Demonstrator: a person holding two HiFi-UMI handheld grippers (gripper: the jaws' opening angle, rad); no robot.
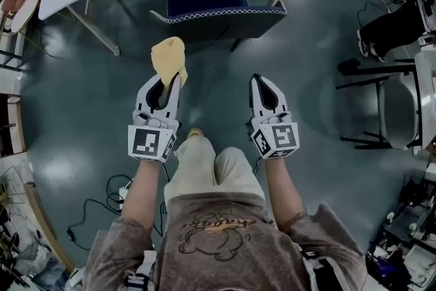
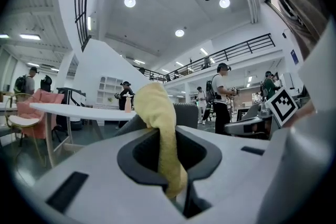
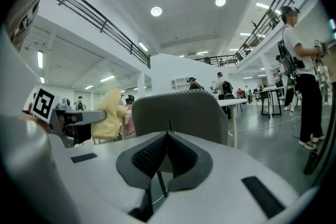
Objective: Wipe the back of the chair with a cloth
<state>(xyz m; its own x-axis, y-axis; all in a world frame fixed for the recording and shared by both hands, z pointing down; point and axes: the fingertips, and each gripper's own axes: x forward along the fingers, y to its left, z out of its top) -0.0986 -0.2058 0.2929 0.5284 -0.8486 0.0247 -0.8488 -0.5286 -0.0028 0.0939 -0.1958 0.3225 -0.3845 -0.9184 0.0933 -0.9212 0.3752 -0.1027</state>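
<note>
From the left tongs [image 1: 165, 85], cloth [image 1: 169, 58] juts lengthwise toward the chair [image 1: 218, 7].

Your head camera looks steeply down from above your body to the chair [image 1: 218, 10] just ahead. Each gripper camera sits low behind its own jaws, facing forward. All three views share the chair's back, close by.

Soft yellow cloth [image 1: 169, 59], matt dark fabric chair back [image 1: 231, 24], glossy smooth grey floor [image 1: 88, 112]
</note>
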